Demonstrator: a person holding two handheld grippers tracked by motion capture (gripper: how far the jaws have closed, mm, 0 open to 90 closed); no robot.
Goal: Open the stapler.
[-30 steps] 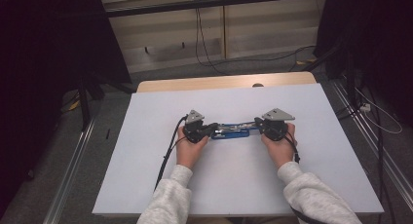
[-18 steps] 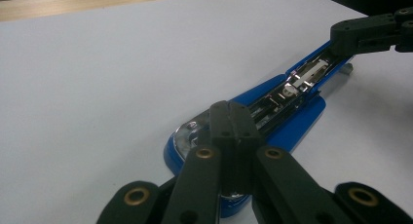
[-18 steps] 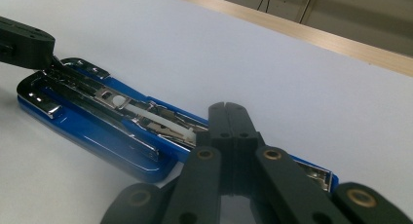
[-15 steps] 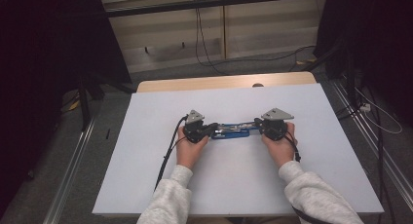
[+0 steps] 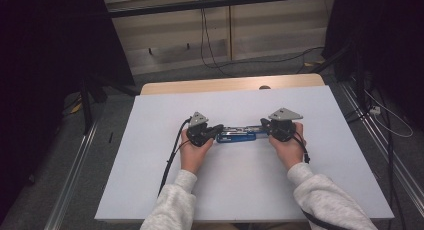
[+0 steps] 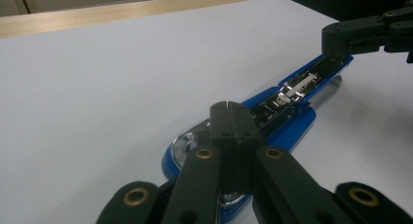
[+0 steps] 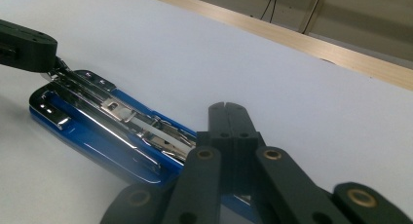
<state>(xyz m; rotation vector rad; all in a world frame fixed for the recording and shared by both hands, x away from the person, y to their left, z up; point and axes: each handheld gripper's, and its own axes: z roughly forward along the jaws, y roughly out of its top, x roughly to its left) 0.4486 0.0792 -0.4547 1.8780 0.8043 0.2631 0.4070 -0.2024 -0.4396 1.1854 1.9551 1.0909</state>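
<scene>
1. I am holding my left gripper [image 5: 218, 130] at the stapler's [image 5: 240, 135] left end, its jaws pressed fully together with nothing between them.
2. I am holding my right gripper [image 5: 263, 127] at the right end, jaws likewise closed and empty.
3. The stapler is lying opened out flat mid-table [image 5: 150, 190], between both grippers, its metal channel facing up.

The white table top [image 5: 240, 185] lies bare all round, so a hand could pass on every side. The one thing in the way is the blue stapler [image 5: 241, 136], lying flat between the left gripper [image 5: 212, 132] and the right gripper [image 5: 267, 128].
</scene>
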